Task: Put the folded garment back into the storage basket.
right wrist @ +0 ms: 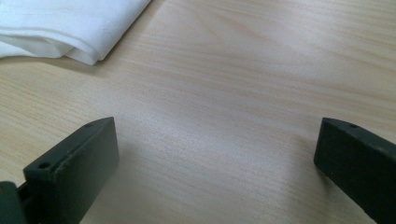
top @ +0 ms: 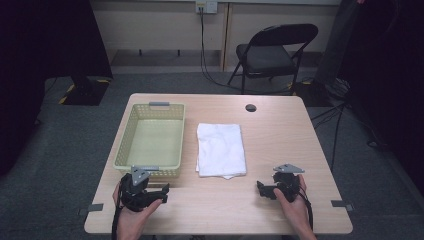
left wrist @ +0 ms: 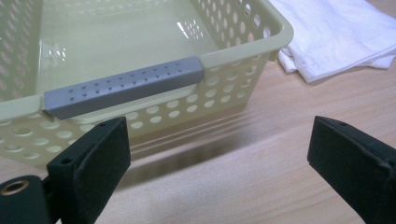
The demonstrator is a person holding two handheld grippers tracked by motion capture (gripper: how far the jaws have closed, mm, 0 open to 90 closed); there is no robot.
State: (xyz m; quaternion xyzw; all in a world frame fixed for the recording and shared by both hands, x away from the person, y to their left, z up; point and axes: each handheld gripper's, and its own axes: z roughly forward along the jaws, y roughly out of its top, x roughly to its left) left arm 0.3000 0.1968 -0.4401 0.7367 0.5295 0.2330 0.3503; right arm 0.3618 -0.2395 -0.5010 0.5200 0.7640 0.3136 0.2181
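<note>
A folded white cloth (top: 221, 149) lies in the middle of the wooden table (top: 280, 130). Left of it stands an empty pale yellow basket (top: 126, 140) with grey handles. My left gripper (top: 162, 192) rests at the table's front left, just before the basket's near wall, open with nothing between its jaws. In the left gripper view the basket (left wrist: 243, 56) and its grey handle (left wrist: 126, 86) fill the top, and the cloth (left wrist: 336, 32) shows at the upper right. My right gripper (top: 261, 189) sits at the front right, open and empty. The cloth's corner (right wrist: 70, 23) lies ahead of it to the left.
A small dark round hole cover (top: 251, 107) sits near the table's far edge. A black folding chair (top: 272, 50) stands beyond the table. Cables run over the grey carpet at the right. Bare wood stretches between the two grippers.
</note>
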